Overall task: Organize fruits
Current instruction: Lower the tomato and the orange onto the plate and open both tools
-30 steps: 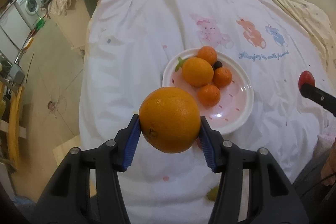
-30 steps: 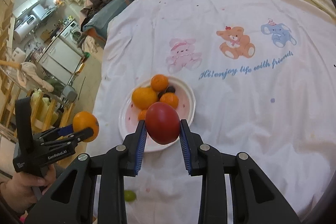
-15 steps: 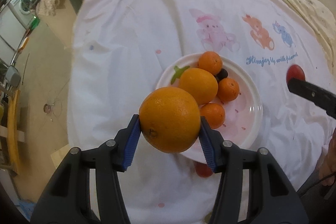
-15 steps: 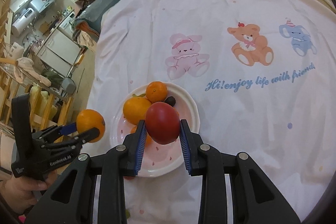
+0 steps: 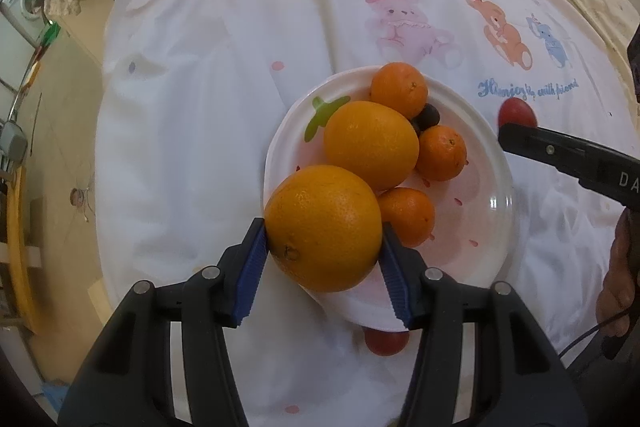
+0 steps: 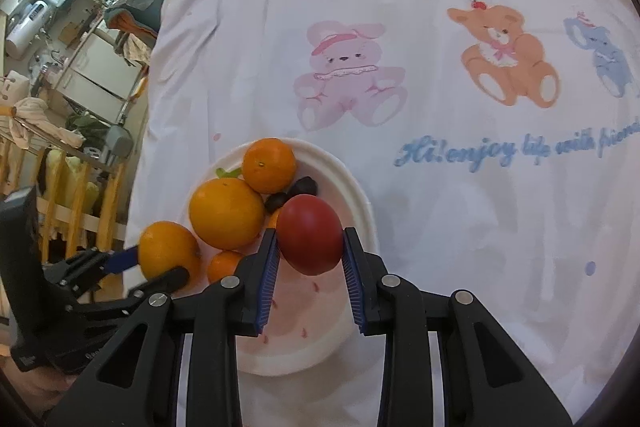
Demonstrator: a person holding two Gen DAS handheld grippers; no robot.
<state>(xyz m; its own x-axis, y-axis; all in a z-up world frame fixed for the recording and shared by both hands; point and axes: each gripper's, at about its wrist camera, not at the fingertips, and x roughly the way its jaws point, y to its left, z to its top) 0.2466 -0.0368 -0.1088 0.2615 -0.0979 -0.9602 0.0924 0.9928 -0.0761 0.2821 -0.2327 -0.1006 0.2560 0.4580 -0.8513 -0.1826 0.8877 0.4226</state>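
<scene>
My left gripper (image 5: 323, 259) is shut on a large orange (image 5: 323, 227) and holds it over the near left rim of the white plate (image 5: 496, 227). The plate carries a big orange (image 5: 370, 143), three small tangerines and dark small fruits (image 5: 426, 117). My right gripper (image 6: 308, 259) is shut on a red tomato-like fruit (image 6: 310, 233) above the plate (image 6: 360, 203). The left gripper with its orange (image 6: 168, 249) shows in the right wrist view at lower left. The right gripper's arm (image 5: 568, 155) reaches in from the right.
The plate sits on a white cloth with cartoon animals (image 6: 348, 67) over a bed. A red fruit (image 5: 386, 341) lies on the cloth just below the plate. The bed's left edge drops to the floor, with furniture and appliances beyond (image 6: 80, 67).
Both grippers have moved forward toward the plate with their fruits still held. The orange now hangs over the plate's near rim, the red fruit over the plate's middle.
</scene>
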